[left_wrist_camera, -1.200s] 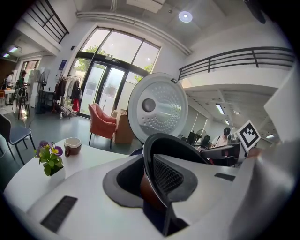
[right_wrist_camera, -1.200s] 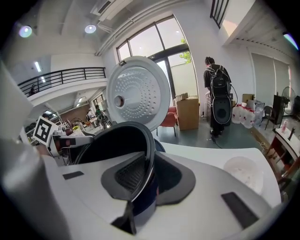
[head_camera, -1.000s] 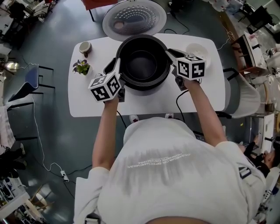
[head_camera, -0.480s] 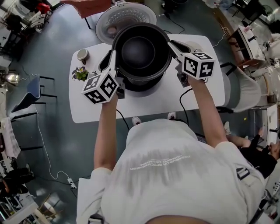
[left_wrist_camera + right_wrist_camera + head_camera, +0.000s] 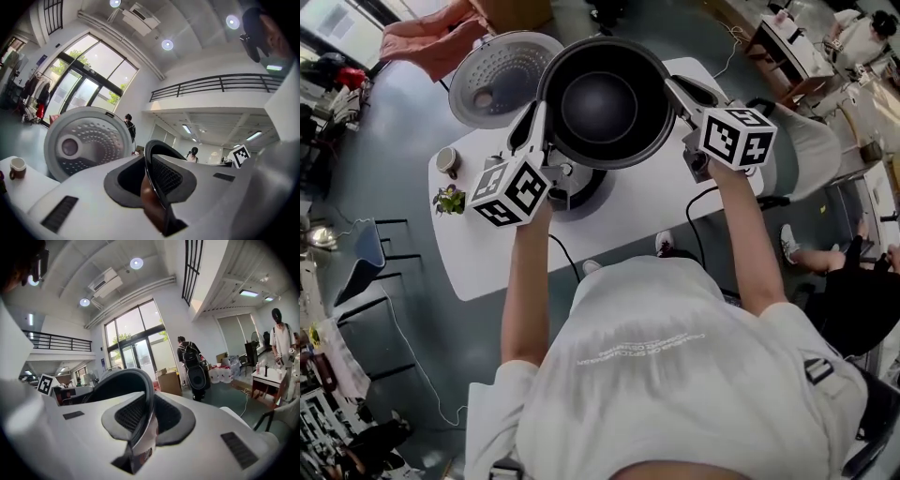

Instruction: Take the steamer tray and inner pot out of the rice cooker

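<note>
Head view: your left gripper [image 5: 538, 129] and right gripper [image 5: 677, 92] clench the inner pot [image 5: 605, 103] at 9 and 3 o'clock. Lift unevenly and its thin rim may slip.

White grey-printed T-shirt [image 5: 675, 375]; white hand-held grippers [image 5: 541, 120] [image 5: 672, 89] with black-and-white marker cubes [image 5: 514, 190] [image 5: 738, 136].

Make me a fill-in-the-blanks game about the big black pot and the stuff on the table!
The number of grippers holding the inner pot is ____.
The left gripper and the right gripper each pinch the pot's ____.
The cooker lid stands ____.
The cup and the little plant sit on the white ____.
Missing words: two; rim; open; table.
</note>
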Demonstrator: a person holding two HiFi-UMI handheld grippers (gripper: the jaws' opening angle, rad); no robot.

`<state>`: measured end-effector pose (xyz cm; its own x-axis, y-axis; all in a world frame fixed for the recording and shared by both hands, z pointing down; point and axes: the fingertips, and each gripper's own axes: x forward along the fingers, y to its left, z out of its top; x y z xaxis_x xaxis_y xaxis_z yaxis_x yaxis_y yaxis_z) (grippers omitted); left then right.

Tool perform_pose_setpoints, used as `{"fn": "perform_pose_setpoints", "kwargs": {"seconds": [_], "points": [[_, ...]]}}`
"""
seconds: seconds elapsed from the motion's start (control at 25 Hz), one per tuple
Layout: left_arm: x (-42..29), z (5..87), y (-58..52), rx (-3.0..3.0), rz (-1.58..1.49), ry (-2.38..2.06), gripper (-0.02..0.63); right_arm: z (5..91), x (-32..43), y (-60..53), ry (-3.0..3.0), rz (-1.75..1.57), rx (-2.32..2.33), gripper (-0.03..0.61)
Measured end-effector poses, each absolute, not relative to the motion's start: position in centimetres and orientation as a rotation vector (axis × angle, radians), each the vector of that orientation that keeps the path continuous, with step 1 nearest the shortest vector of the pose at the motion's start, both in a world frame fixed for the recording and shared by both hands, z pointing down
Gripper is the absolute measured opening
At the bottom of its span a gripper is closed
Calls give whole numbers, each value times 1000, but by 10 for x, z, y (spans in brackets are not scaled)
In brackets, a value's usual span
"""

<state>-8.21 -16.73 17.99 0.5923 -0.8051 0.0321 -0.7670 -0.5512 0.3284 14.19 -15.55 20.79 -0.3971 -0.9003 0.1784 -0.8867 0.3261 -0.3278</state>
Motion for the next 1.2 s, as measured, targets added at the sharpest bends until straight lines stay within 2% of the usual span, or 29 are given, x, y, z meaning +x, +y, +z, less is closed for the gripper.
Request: {"fn": "perform_pose_setpoints", "kwargs": {"seconds": [0.64,1.2], "points": [[98,241,-132,2590,-21,-821,67,248,311,-55,2134,-718,-2066,75],[156,352,-108,2392,179,-778,67,363,365,-22,2078,-1105,-2107,77]]}}
